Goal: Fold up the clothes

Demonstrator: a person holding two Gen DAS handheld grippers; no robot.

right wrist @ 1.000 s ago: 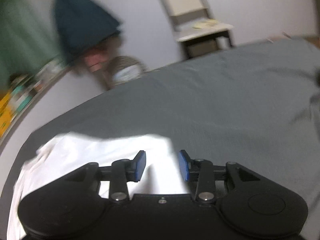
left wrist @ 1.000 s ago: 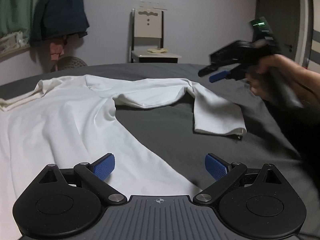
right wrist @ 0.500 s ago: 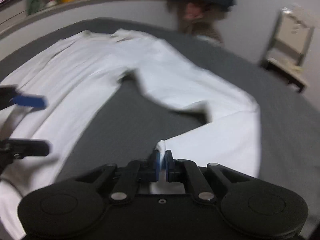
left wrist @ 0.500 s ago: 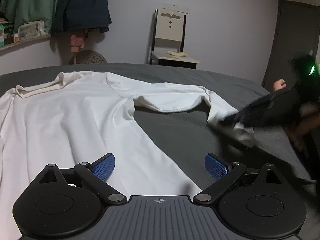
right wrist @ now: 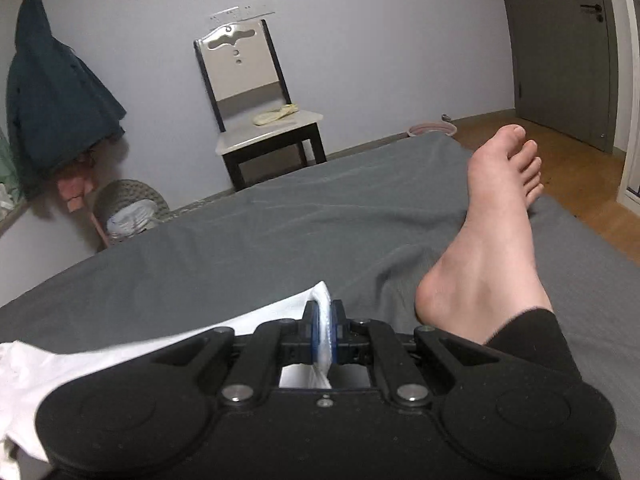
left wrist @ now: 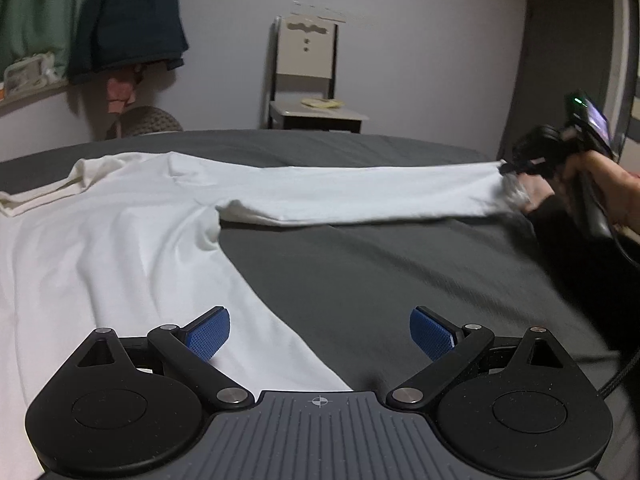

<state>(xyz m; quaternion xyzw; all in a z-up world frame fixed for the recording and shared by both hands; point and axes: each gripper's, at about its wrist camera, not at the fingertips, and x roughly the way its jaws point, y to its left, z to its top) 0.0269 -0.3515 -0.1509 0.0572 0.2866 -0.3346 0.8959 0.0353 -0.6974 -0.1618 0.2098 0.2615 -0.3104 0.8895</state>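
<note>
— Any writing to read?
— None legible. The white long-sleeved shirt (left wrist: pixel 120 248) runs off the left of the left wrist view, spread on the gray bed (left wrist: pixel 380 272).
— And the fingers?
— The left gripper (left wrist: pixel 320 330) is spread wide, empty, above the shirt's hem. The right gripper (right wrist: pixel 324 334) pinches the sleeve cuff (right wrist: pixel 325 320), the sleeve stretched toward the bed's right edge, beside a bare foot (right wrist: pixel 492 232).

No readable text, labels or numbers — nothing legible anywhere
</note>
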